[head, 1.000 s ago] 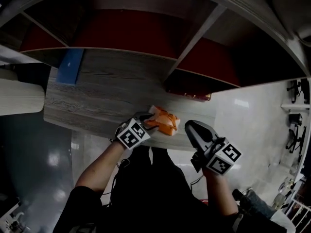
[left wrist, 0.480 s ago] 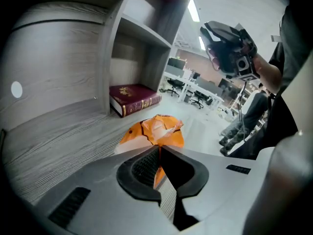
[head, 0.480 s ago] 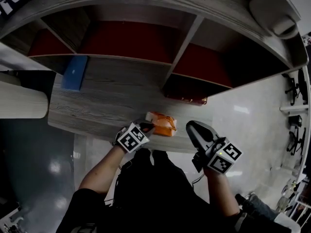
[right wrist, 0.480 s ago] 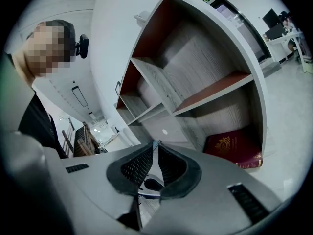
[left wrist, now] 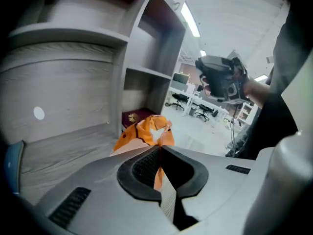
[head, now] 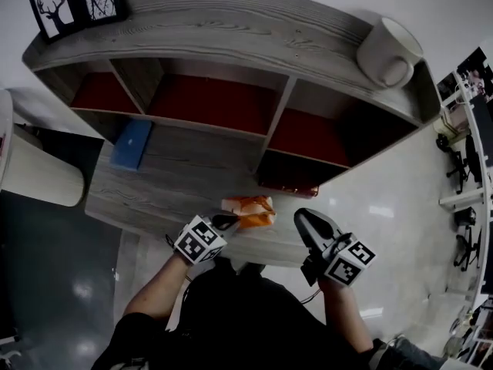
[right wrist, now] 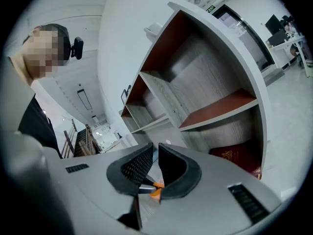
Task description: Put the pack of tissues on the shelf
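Head view: left tool newly tight on tissues

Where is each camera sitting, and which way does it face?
Head view: on the person's head, looking steeply down at the shelf; both forearms, left gripper and right gripper show.
Left gripper view: on the left gripper, looking along its jaws, shut on the pack of tissues, toward the right gripper.
Right gripper view: on the right gripper, looking along its slightly parted jaws into the shelf compartments; the person's dark clothing shows.
Shared: head and left gripper views both show pack and right gripper.
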